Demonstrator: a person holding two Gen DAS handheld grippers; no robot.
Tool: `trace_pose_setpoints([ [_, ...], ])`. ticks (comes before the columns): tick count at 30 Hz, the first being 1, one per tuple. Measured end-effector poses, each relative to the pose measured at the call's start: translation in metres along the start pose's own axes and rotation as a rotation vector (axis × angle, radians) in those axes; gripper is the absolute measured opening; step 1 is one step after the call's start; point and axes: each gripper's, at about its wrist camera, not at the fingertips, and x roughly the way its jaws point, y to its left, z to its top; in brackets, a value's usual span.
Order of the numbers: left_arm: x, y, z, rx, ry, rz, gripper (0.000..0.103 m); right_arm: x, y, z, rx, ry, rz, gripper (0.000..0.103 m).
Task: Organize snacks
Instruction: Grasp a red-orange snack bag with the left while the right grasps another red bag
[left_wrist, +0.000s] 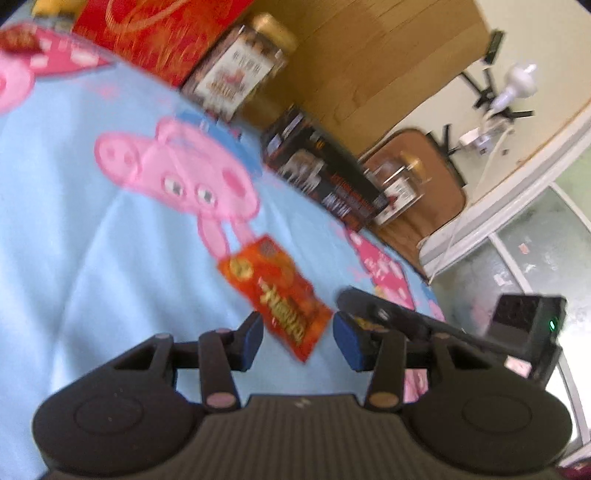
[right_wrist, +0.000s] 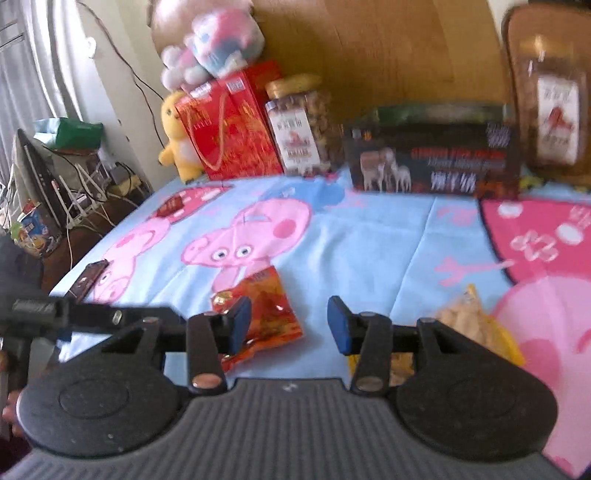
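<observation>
While a pale blue bedsheet printed with pink cartoon pigs is covering the bed, the bigger snacks are lining up along its far edge against a wooden headboard. A red gift bag with a cord handle is standing at the left of that row, a yellow plush toy is sitting just beside it, and a pink and blue plush is resting on top. Next to the bag a clear nut jar with a gold lid is standing upright, then a long black box is lying on its side, and a second jar is standing at the right end.

Nearer the cameras, an orange snack packet is lying flat on the sheet, and a yellow packet is lying apart from it to the right.

Both tools are hovering over the sheet. The left gripper is holding its blue-padded jaws apart, with the orange packet showing in the gap but not pinched. The right gripper is also standing apart and gripping nothing, with the orange packet's edge just behind its left pad.
</observation>
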Motion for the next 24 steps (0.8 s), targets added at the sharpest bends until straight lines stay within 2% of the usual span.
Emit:
trace_pose_setpoints([
  [2,0.004,0.004,-0.001,-0.039,-0.006,-0.02,0.049,0.015,-0.005,0.0,0.035,0.047,0.02,0.049],
  [5,0.005,0.011,0.0,-0.088,-0.015,-0.046,0.049,0.018,0.008,-0.004,0.001,0.053,0.067,0.05],
  [6,0.002,0.014,0.001,-0.102,-0.033,-0.043,0.047,0.016,0.014,-0.006,-0.009,0.064,0.094,0.051],
  [9,-0.004,0.018,0.005,-0.107,-0.065,-0.009,0.043,0.014,0.022,-0.012,-0.018,0.066,0.105,0.05],
  [11,-0.009,0.02,0.007,-0.107,-0.087,0.014,0.043,0.012,0.021,-0.014,0.025,0.077,0.146,0.05],
  [13,-0.014,0.021,0.011,-0.111,-0.1,0.006,0.043,0.012,0.024,-0.014,0.031,0.086,0.175,0.05],
  [17,-0.019,0.024,0.016,-0.117,-0.097,-0.007,0.047,0.017,0.03,-0.009,-0.032,0.083,0.165,0.05],
  [19,-0.018,0.025,0.017,-0.116,-0.085,-0.007,0.05,0.015,0.022,-0.006,-0.005,0.075,0.161,0.05],
  [21,-0.014,0.028,0.016,-0.134,-0.065,-0.024,0.051,0.015,0.012,-0.002,0.04,0.076,0.162,0.05],
  [24,-0.007,0.028,0.011,-0.127,-0.056,-0.031,0.05,0.019,0.009,-0.002,0.041,0.087,0.151,0.05],
])
